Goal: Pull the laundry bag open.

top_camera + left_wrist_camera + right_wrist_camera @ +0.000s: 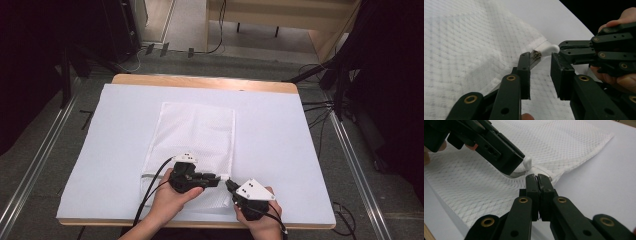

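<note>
White sheeting covers the table (300, 150), with a mesh bag (200, 135) flat at its near middle. It looks light, limp and snag-prone, best held by the zipper corner: the right gripper (538, 180) is clamped on the zip end, and the left gripper (540, 65) gapes beside the pull (549, 49).

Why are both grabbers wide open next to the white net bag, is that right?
Not quite. The left gripper is open beside the white mesh bag, but the right gripper is shut on the bag's corner. The right gripper view shows its jaws pressed together.
</note>
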A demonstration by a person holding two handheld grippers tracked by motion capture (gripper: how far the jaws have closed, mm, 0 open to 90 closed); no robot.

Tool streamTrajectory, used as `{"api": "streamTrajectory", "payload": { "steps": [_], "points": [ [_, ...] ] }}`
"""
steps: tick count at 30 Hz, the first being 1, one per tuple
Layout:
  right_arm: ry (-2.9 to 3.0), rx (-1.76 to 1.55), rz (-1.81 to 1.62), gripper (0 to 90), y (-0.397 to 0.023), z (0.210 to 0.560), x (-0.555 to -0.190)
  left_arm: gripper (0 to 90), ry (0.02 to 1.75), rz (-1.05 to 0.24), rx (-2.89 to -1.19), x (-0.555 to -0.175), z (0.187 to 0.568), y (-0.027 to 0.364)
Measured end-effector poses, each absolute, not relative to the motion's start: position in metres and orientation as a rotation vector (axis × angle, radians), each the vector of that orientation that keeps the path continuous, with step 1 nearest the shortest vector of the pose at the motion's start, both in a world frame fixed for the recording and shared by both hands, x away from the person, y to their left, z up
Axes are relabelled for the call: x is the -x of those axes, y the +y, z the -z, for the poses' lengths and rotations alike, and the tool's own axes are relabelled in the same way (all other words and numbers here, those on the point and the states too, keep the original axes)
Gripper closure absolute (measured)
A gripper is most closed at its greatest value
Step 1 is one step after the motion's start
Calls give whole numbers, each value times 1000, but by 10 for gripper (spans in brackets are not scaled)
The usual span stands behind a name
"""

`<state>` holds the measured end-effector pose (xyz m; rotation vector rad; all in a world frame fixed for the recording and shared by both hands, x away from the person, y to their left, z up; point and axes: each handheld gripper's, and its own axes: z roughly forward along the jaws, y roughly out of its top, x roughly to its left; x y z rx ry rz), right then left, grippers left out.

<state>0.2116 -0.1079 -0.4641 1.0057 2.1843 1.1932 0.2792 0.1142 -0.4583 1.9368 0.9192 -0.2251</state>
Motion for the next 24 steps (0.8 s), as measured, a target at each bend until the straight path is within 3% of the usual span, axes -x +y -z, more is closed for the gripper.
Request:
{"api": "streamTrajectory", "payload": {
  "steps": [5, 13, 19, 24],
  "points": [
    [2191, -998, -1189, 900, -107, 465, -212, 586, 942, 231, -1909, -279, 455, 110],
    [2206, -991, -1184, 900, -105, 466, -211, 540, 1010, 227, -1881, -281, 453, 106],
    [2207, -985, -1179, 900, -104, 466, -210, 546, 1031, 219, -1909, -283, 455, 107],
    [2207, -983, -1178, 900, -104, 466, -210, 625, 1024, 230, -1903, -283, 455, 109]
  ]
}}
